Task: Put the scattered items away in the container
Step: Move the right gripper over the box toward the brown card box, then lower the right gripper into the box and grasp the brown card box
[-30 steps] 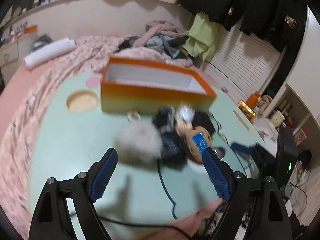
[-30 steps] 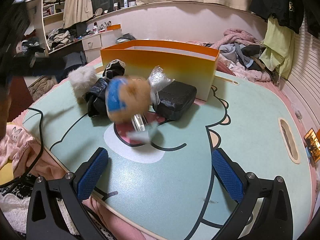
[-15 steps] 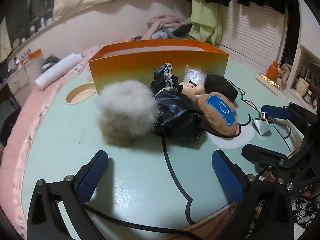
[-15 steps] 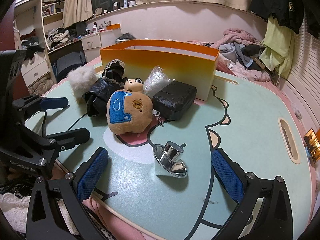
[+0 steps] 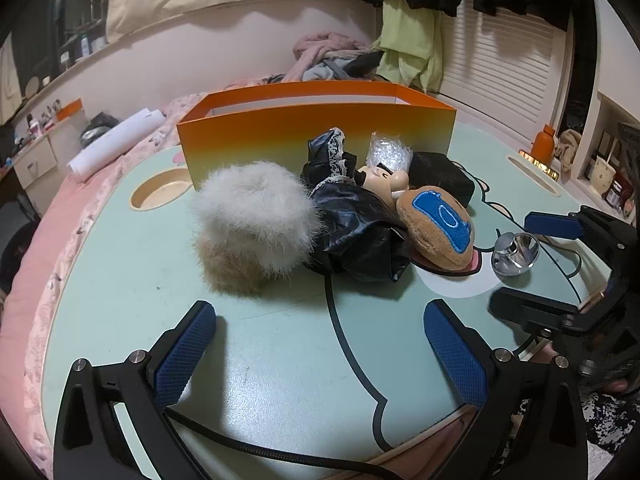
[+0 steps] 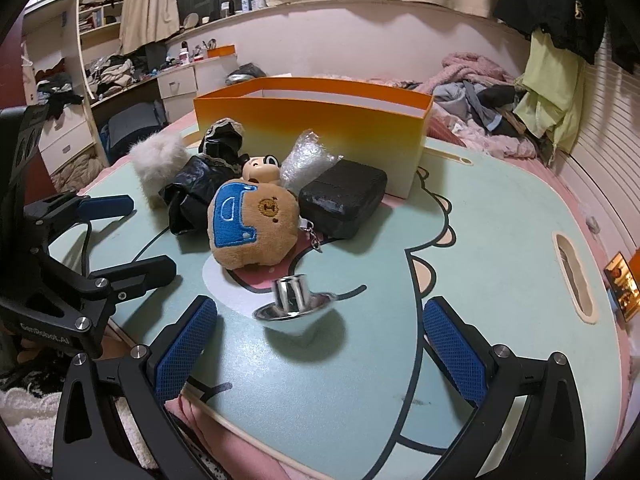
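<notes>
Mint table (image 6: 500,216): one orange box (image 6: 320,128), six scattered items.

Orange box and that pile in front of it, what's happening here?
A person holds two grippers over a mint cartoon-print table. The left gripper and right gripper are both open and empty. A fluffy white pom-pom, brown plush keychain and shiny metal funnel still lie outside the orange cardboard box.

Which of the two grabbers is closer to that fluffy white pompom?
Left. The left gripper sits just in front of the fluffy pompom, jaws open and empty. The right gripper is farther off, across the pile, facing the shiny metal piece.
</notes>
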The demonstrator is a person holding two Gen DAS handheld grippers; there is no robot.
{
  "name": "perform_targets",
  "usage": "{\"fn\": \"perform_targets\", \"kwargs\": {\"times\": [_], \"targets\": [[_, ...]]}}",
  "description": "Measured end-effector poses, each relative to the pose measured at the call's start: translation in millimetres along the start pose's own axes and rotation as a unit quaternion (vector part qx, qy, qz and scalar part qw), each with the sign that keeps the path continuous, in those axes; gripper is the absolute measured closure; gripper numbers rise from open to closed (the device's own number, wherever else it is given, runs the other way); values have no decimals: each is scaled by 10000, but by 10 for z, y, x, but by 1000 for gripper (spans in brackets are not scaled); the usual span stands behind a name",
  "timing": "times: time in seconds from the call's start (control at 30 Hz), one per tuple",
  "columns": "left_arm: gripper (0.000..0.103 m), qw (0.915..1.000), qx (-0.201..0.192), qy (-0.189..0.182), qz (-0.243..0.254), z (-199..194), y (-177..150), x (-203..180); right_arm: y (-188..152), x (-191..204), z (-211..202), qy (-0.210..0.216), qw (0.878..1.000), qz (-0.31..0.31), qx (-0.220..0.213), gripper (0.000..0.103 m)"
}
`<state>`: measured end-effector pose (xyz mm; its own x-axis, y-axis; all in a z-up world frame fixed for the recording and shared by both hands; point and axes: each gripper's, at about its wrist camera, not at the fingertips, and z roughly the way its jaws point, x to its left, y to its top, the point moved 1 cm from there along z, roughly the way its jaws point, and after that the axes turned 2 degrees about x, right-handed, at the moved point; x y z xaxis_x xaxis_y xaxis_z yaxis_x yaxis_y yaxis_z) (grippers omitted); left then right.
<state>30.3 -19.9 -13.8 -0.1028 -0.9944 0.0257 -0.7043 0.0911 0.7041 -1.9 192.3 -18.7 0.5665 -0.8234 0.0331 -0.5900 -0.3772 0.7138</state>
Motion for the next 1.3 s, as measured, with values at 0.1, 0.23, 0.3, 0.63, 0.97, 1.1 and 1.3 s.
{"fn": "perform_targets", "kwargs": {"times": [0.1, 0.23, 0.3, 0.63, 0.97, 1.1, 1.3], "targets": [[0, 10000, 1, 2, -1, 0, 0, -2, 53, 35, -102, 168, 9998, 11, -119, 0], [0, 10000, 0, 2, -2, -1, -1, -2, 285, 29, -298, 249, 9988, 188, -383, 0], [0, 10000, 0, 1, -2, -2, -1, -2, 470, -16, -348, 335, 9977, 362, -463, 0], [0, 10000, -3, 1, -4, -3, -2, -7, 1415, -255, 250, -480, 9926, 1103, 149, 0], [0, 10000, -5, 3, -7, 1, 2, -12, 1420, -226, 480, -794, 9913, 974, 399, 0], [0, 10000, -6, 3, -7, 0, 1, -13, 1395, -221, 467, -810, 9914, 950, 395, 0], [0, 10000, -7, 3, -7, 1, -1, -11, 1448, -184, 434, -657, 9931, 921, 319, 0]]}}
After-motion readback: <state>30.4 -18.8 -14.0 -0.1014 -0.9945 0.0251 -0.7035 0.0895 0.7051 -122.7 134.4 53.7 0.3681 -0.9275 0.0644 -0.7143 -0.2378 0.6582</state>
